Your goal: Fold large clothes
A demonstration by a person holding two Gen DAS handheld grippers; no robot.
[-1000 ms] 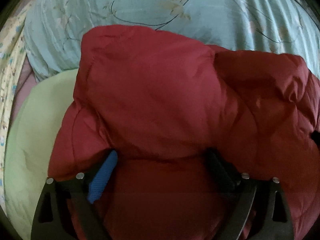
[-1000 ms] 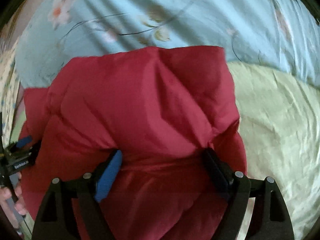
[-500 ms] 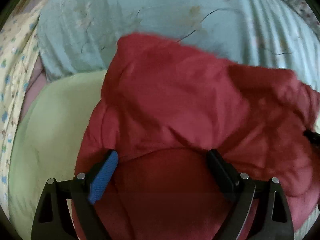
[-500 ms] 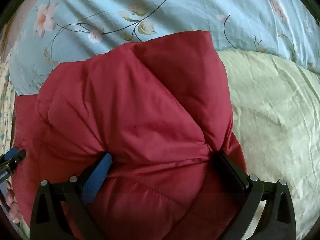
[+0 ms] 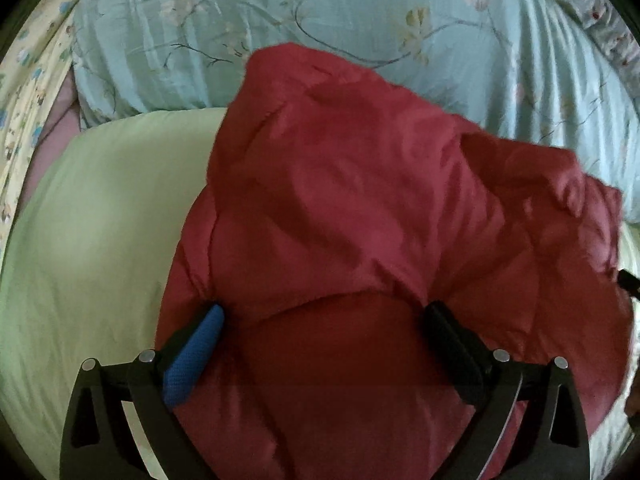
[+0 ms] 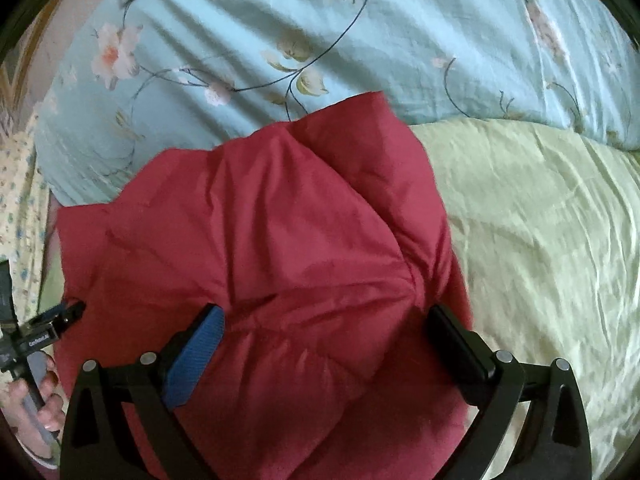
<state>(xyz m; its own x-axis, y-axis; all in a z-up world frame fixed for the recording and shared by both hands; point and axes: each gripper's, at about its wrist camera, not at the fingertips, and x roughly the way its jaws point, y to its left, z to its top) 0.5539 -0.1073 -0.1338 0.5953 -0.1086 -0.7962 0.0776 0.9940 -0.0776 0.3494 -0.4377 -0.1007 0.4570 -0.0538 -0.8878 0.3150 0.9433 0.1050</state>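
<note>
the left tool (image 5: 324, 324) has its jaws opening at this moment, with the puffy red jacket (image 5: 360, 220) bulging up between the blue pad (image 5: 192, 356) and the black pad (image 5: 452, 348); whether the pads press the cloth i cannot tell, they sit at the sides of the bulge. the right tool (image 6: 326, 326) stands spread as wide as it goes, and the same red jacket (image 6: 260, 248) fills the gap between its fingers too (again the fabric reaches both pads, so a firm hold cannot be told apart from plain contact). at the left edge of the right wrist view a hand (image 6: 36, 404) holds the handle of the other tool. the jacket lies bunched on the pale green sheet (image 6: 540, 240) of the bed, which shows bare to the right of it in the right wrist view and to the left in the left wrist view. beyond the jacket, at the far side of the bed, lies a light blue floral quilt (image 6: 360, 40), and the jacket's far edge touches it.
</note>
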